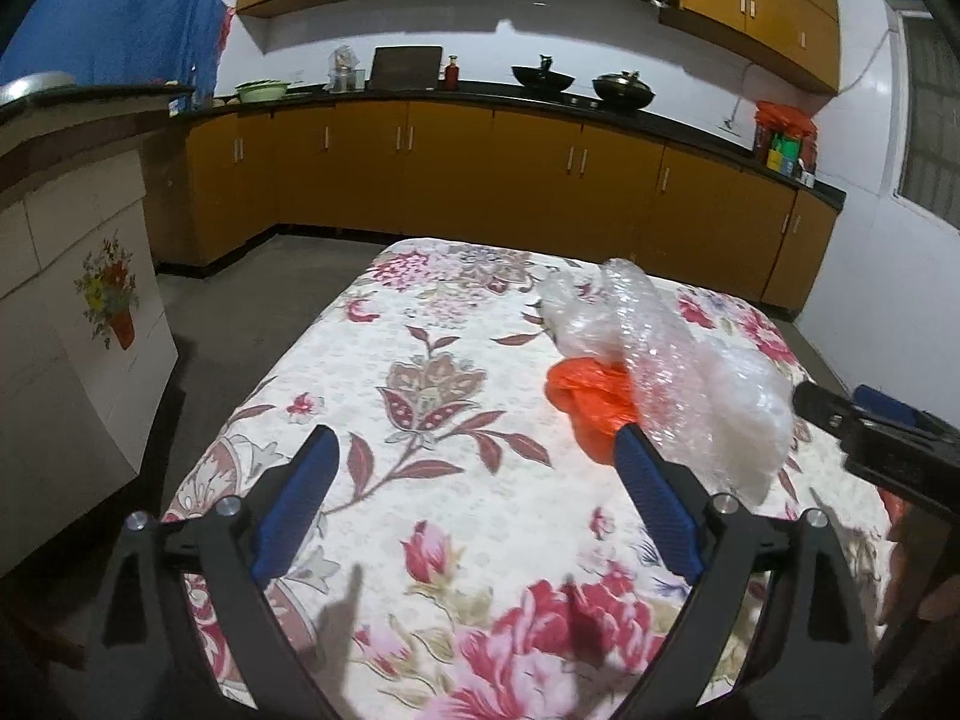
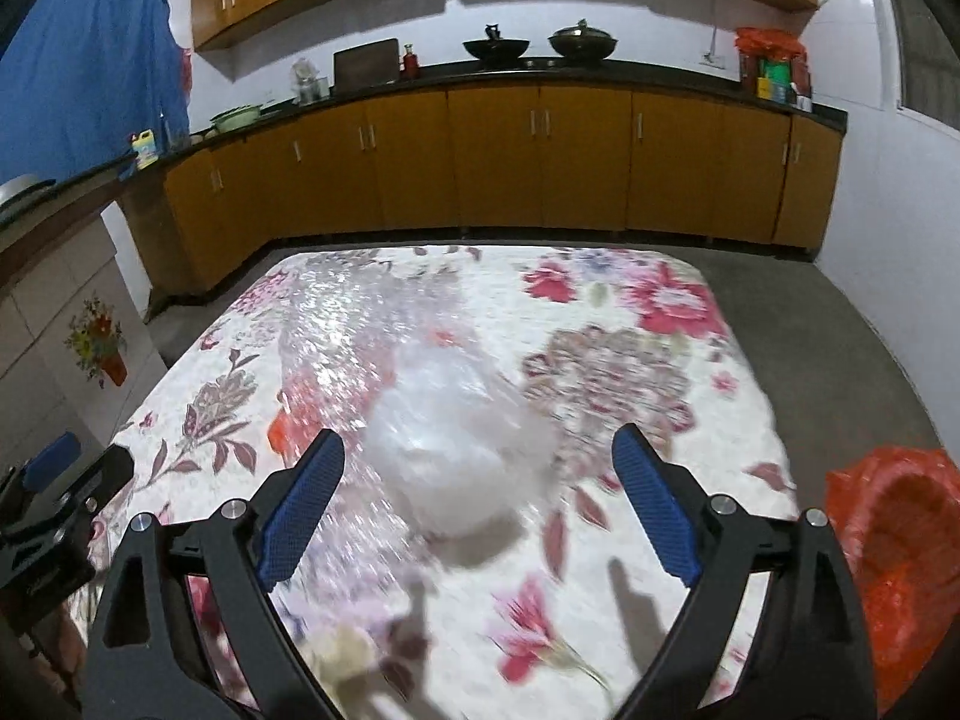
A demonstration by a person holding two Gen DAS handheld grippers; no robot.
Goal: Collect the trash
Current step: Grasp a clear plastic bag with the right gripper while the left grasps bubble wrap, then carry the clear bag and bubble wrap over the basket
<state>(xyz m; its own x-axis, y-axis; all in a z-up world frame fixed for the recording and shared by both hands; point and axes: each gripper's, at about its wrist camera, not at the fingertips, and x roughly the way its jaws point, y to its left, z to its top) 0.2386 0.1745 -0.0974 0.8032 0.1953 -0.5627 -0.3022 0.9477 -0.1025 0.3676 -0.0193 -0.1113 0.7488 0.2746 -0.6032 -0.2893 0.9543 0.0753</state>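
Both grippers, left [image 1: 474, 498] and right [image 2: 477, 498], hover spread and empty over the table [image 1: 456, 480], where bubble wrap [image 1: 654, 360] covers an orange bag [image 1: 585, 399], so picking up seems next.

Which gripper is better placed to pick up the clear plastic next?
Right, probably. The right gripper is open with the clear plastic lying between its fingers. The left gripper is open too, but the plastic sits off to its right.
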